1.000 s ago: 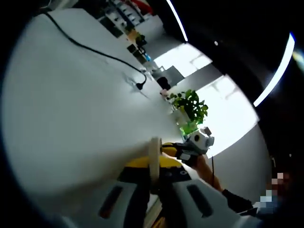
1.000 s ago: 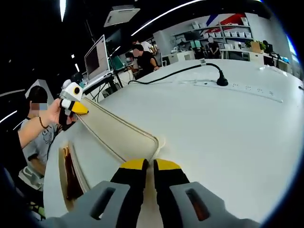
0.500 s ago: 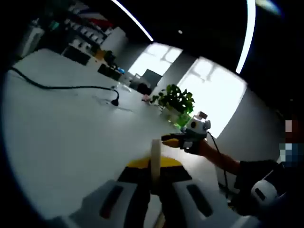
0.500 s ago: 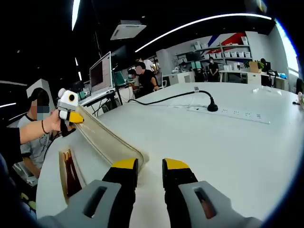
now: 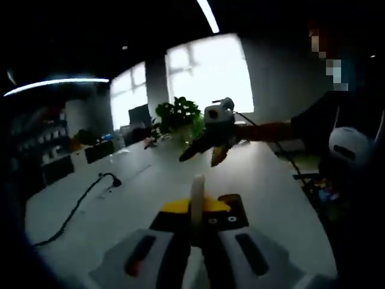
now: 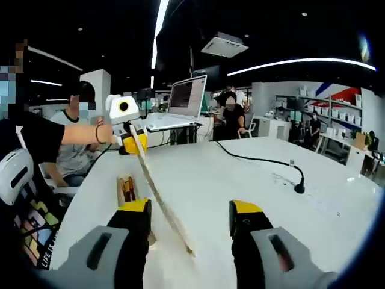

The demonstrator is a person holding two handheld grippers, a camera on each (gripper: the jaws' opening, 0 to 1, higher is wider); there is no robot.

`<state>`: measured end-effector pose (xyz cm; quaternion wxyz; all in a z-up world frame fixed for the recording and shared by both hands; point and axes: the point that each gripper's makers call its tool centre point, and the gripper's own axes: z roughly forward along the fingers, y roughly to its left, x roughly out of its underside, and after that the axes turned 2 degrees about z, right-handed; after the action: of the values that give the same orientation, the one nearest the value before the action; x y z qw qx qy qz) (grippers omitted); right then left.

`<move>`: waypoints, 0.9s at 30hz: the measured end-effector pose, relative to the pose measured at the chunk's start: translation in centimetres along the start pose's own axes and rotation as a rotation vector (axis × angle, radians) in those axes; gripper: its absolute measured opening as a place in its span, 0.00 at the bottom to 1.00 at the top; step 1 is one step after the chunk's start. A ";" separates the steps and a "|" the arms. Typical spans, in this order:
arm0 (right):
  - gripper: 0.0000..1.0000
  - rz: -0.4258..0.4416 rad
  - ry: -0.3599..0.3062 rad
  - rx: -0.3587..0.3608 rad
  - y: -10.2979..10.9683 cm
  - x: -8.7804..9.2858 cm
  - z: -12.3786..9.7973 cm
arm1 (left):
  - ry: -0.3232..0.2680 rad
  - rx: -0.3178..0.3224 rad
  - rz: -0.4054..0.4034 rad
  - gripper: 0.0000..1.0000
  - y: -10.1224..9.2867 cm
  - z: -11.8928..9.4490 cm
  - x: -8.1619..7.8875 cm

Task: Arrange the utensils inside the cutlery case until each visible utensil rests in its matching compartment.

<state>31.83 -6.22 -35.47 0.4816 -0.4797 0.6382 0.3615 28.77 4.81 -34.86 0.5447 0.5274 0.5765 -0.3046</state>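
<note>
The left claw (image 6: pixel 133 143) grips one end of the cutlery case's beige flap (image 6: pixel 161 200) and holds it lifted, so the flap's long axis slants down from that claw to the white surface (image 6: pixel 240 180). Its low end lies between the spread, empty jaws of the right claw (image 6: pixel 187 214), a little toward the left jaw, so the right claw is nearer to that end. The case tray (image 6: pixel 126 188) with dark utensils lies on the surface beside the flap, toward the left claw.

In the left gripper view the left claw (image 5: pixel 197 208) is clamped on the flap's edge (image 5: pixel 197 191).
</note>
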 end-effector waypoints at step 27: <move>0.71 -0.213 0.564 -0.522 6.8 3.8 2.2 | -0.009 0.230 0.978 0.02 -6.4 -1.9 -5.8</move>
<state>25.64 -3.29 -39.78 0.1842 -0.7300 0.5787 0.3136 21.30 3.31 -30.41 0.5642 0.7914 0.2222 -0.0775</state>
